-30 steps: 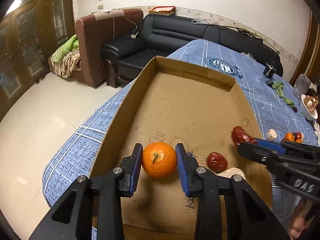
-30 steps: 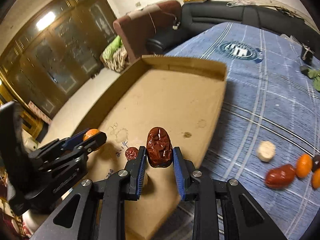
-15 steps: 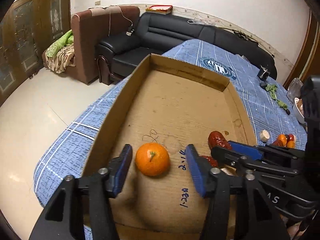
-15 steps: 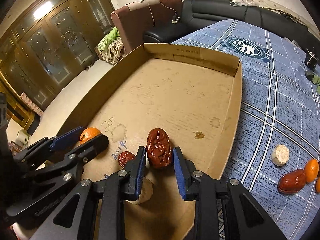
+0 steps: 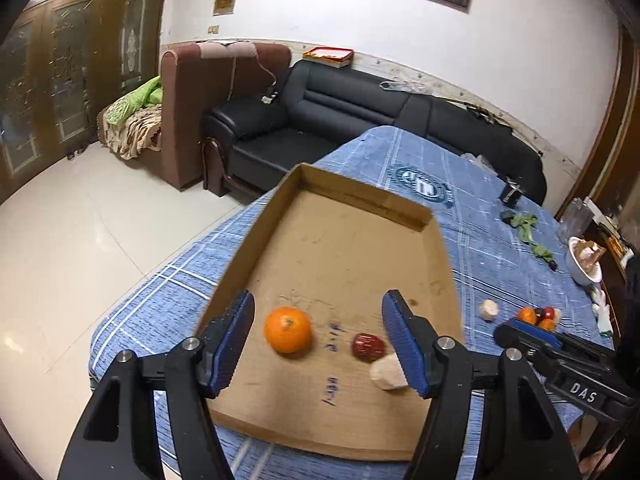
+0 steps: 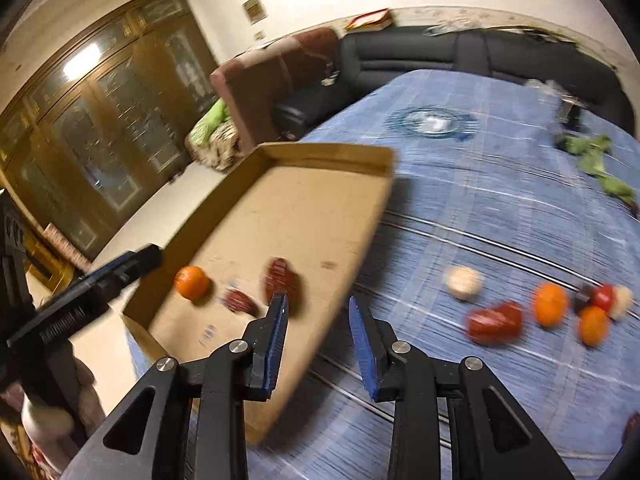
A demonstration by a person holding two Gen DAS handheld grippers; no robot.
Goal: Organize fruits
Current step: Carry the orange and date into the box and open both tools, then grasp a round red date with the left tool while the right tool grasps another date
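Note:
A shallow cardboard tray (image 5: 444, 248) lies on the blue checked cloth. In it are an orange (image 5: 288, 330), a red date (image 5: 368, 347) and a pale peeled piece (image 5: 386, 372). My left gripper (image 5: 318, 338) is open and empty, raised above the tray's near end. My right gripper (image 6: 318, 326) is open and empty over the tray's right edge; a second red date (image 6: 282, 284) lies in the tray (image 6: 304, 152) beside the first date (image 6: 240, 300) and the orange (image 6: 192, 282). Loose fruits wait on the cloth: a red date (image 6: 496, 322), oranges (image 6: 552, 310), a pale piece (image 6: 464, 282).
A black sofa (image 5: 360, 116) and a brown armchair (image 5: 200, 100) stand beyond the table. Green leaves (image 6: 592, 160), a small dark object (image 5: 512, 194) and a white bowl (image 5: 582, 264) are at the table's far right. The floor lies left of the table.
My left gripper let go of the orange, opened wide and pulled back upward. My right gripper set its red date down in the tray, opened and drew back to the right.

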